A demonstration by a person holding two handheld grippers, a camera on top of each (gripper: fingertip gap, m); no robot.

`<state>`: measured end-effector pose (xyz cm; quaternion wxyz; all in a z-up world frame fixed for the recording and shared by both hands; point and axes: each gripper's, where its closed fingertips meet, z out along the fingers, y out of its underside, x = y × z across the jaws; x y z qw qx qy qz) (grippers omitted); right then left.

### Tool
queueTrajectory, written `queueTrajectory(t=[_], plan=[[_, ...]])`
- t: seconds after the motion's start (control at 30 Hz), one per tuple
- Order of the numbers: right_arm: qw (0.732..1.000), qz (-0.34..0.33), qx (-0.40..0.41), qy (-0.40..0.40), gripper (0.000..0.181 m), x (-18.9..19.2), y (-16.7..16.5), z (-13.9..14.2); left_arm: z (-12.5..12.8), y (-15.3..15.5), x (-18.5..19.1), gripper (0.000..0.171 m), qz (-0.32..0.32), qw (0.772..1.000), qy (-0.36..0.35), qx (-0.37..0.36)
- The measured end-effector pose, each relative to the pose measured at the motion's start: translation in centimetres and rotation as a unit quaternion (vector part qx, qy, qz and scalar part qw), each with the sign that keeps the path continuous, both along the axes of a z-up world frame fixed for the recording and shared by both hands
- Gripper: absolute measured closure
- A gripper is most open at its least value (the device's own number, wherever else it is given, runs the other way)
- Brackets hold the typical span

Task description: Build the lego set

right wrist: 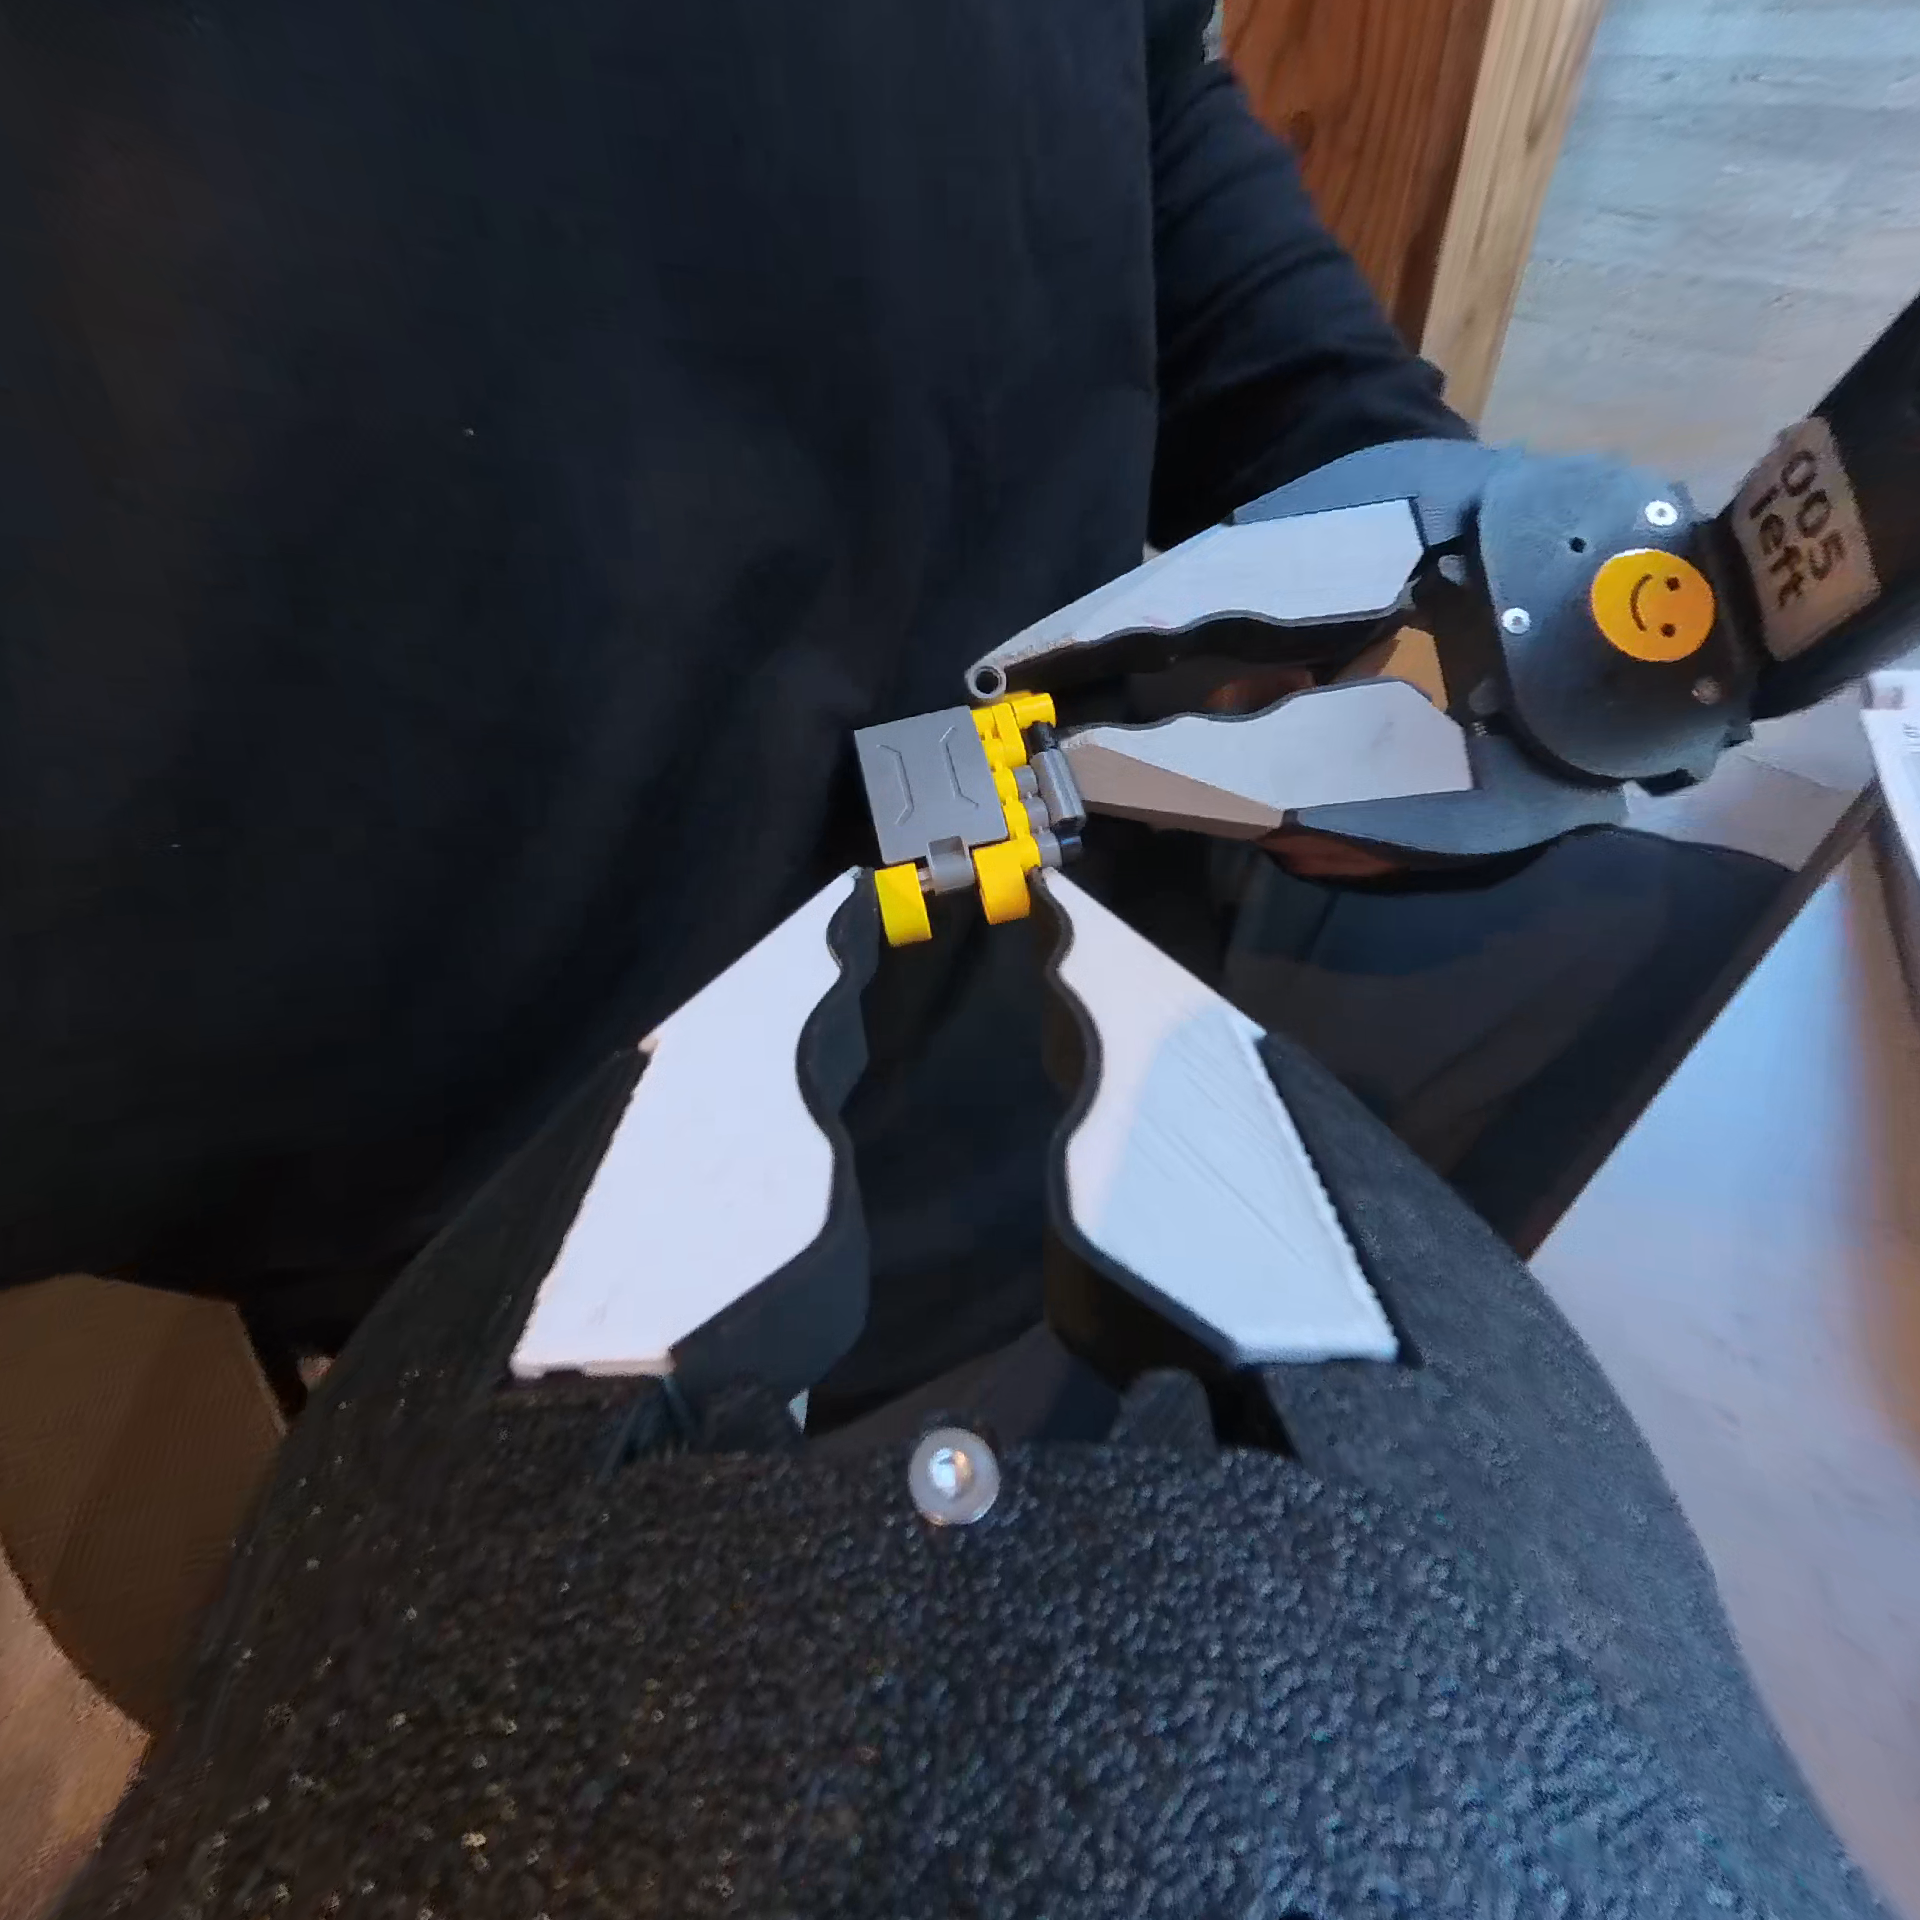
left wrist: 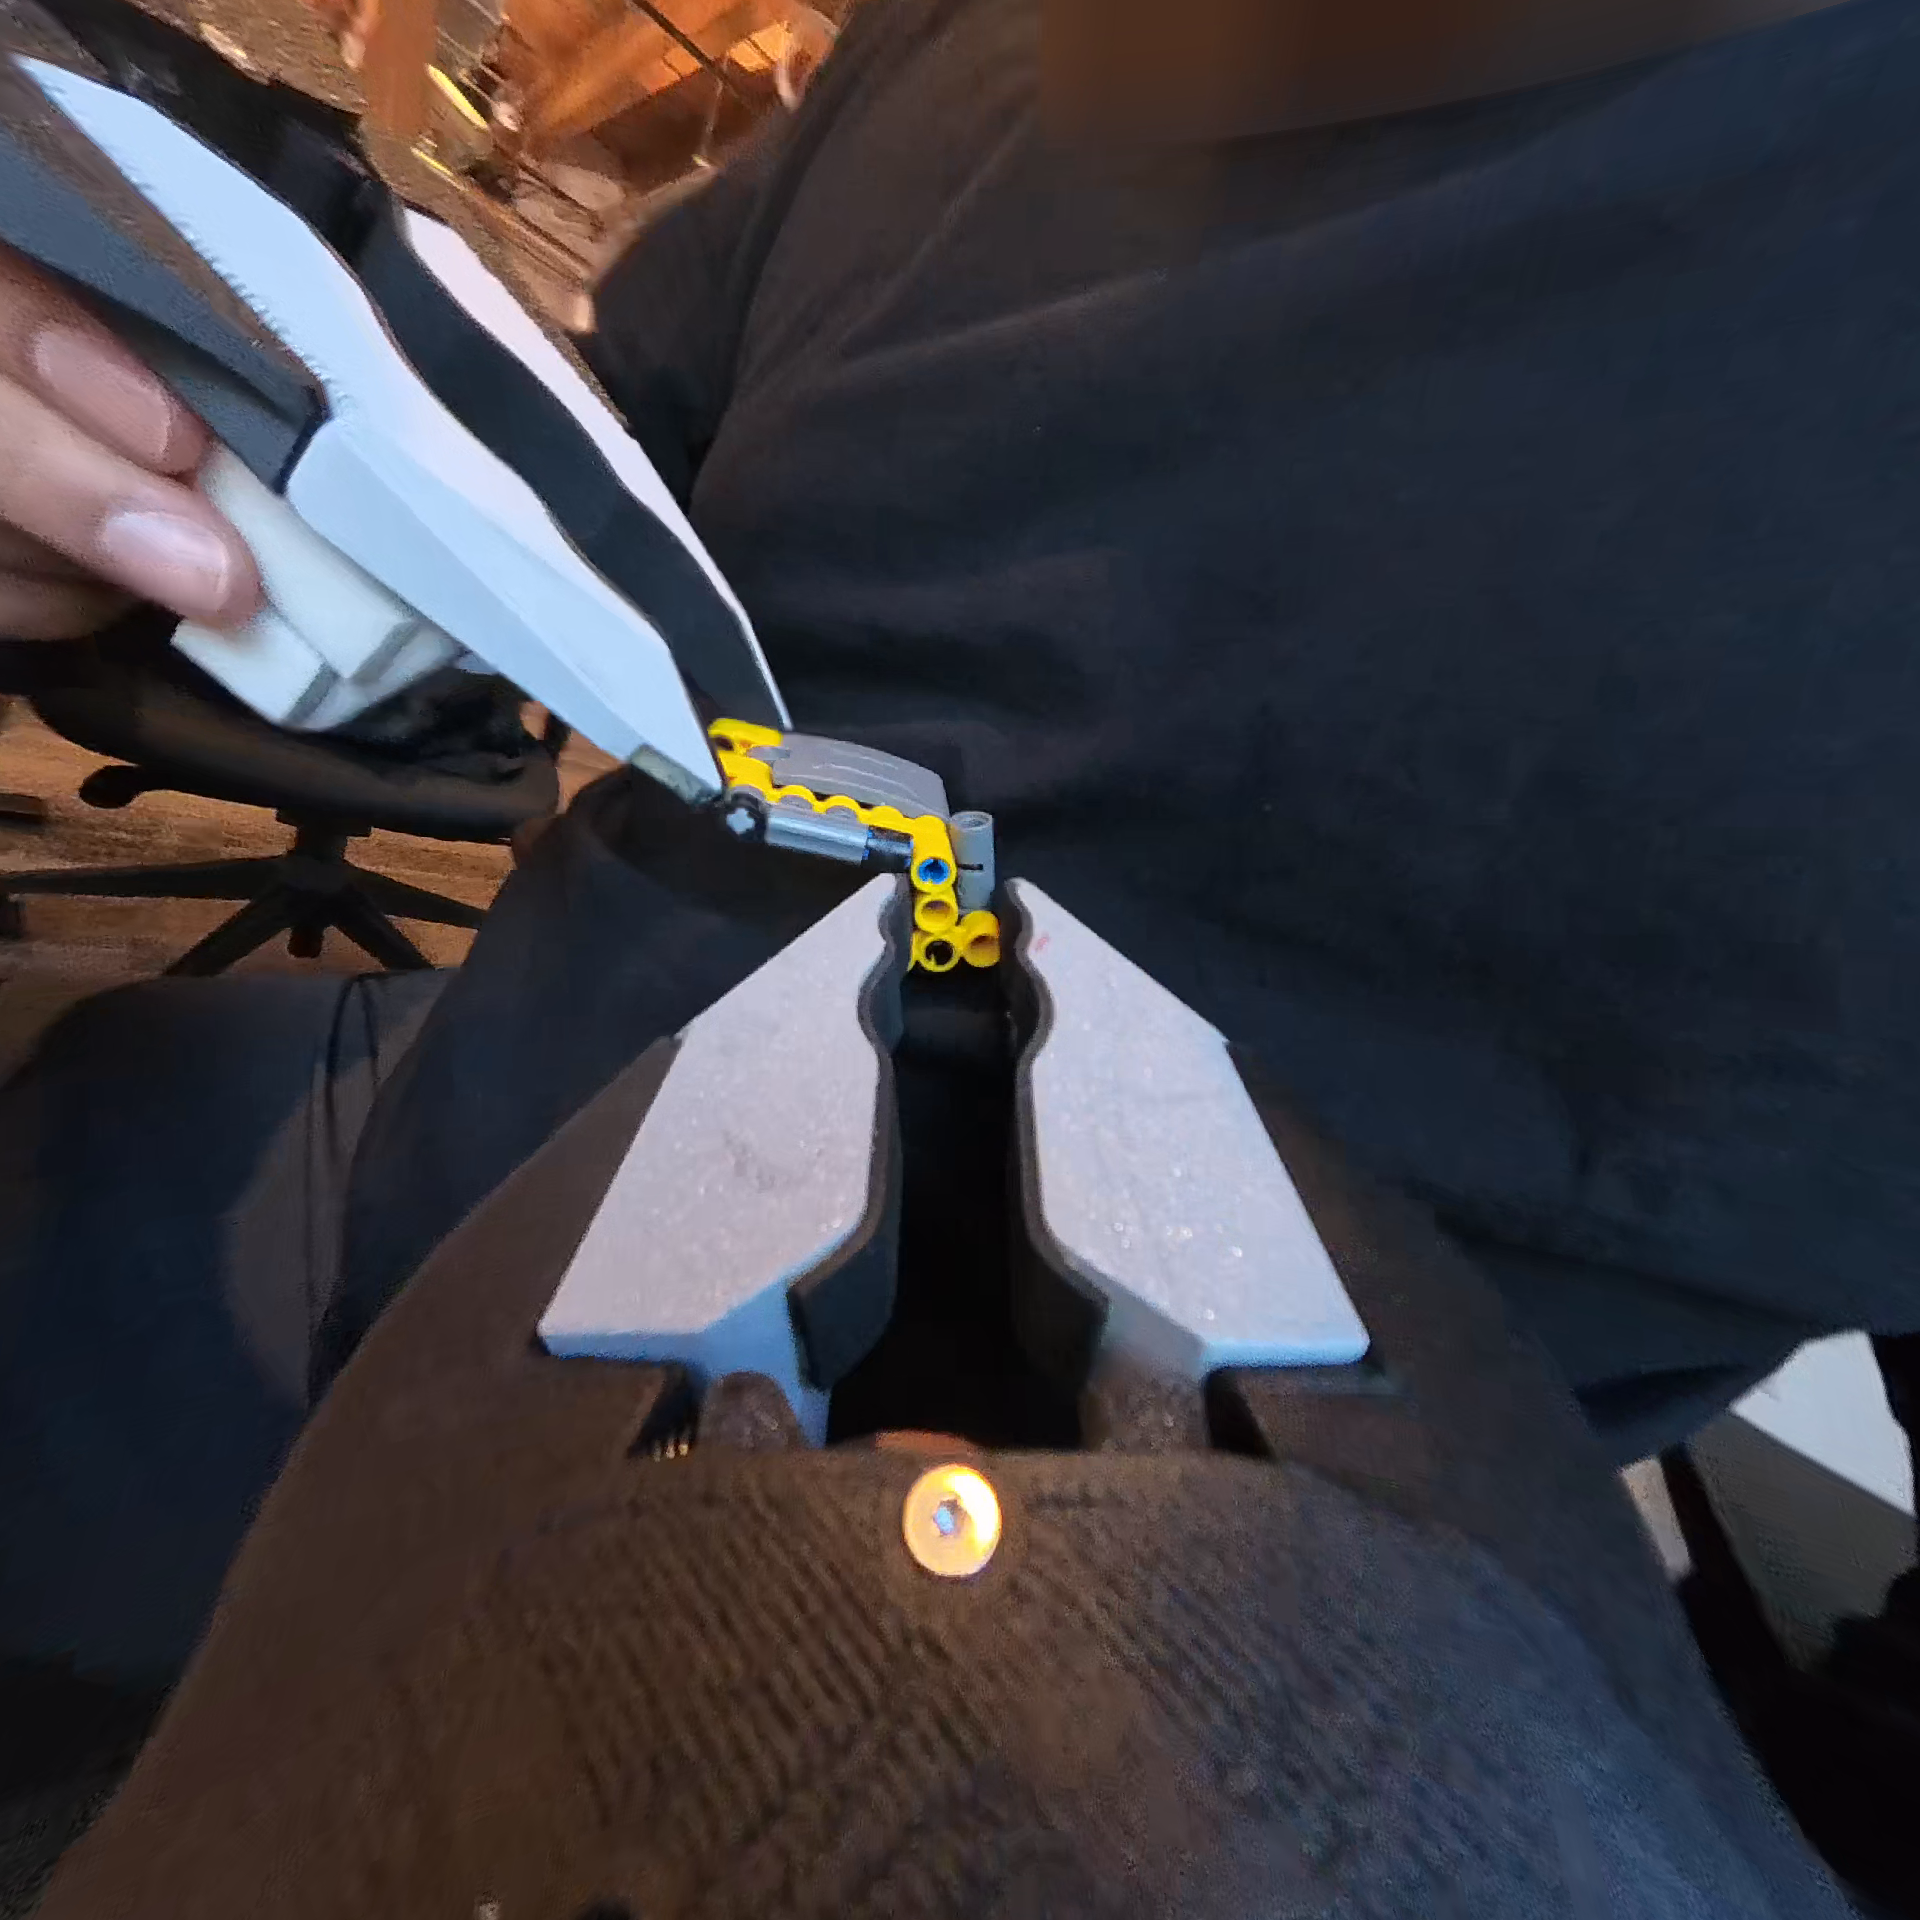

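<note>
Behind everything hung a person's black sweatshirt (left wrist: 1299, 623), with an office chair (left wrist: 301, 831) on the wooden floor at the far left of the left wrist view and a pale wooden post (right wrist: 1455, 177) at the upper right of the right wrist view. From the left came the right gripper (left wrist: 743, 769), its fingertips pinched on one end of a small yellow and grey brick assembly (left wrist: 862, 810), a hand (left wrist: 94, 468) on its body. Further right, the left gripper (left wrist: 954, 914) clamped the assembly's yellow corner between its narrow tips; the piece hung in the air, held between both
</note>
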<state>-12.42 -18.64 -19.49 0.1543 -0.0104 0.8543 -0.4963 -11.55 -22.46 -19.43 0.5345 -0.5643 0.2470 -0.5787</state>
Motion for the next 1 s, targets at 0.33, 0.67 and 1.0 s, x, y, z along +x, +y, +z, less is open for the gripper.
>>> queueTrajectory(t=[0.33,0.67,1.0], plan=[[0.998,-0.057,-0.007,0.019,0.154,0.3,0.7,0.2,0.3,1.0,-0.1,0.156,0.043,0.995,0.023,-0.085],[0.988,-0.142,-0.014,0.058,0.154,-1.6,2.3,0.2,-0.8,4.1,-1.6,0.143,0.15,0.976,0.094,-0.129],[0.983,-0.155,-0.001,0.099,0.154,-2.6,1.8,0.4,-0.4,3.6,-2.8,0.146,0.123,0.985,0.078,-0.095]])
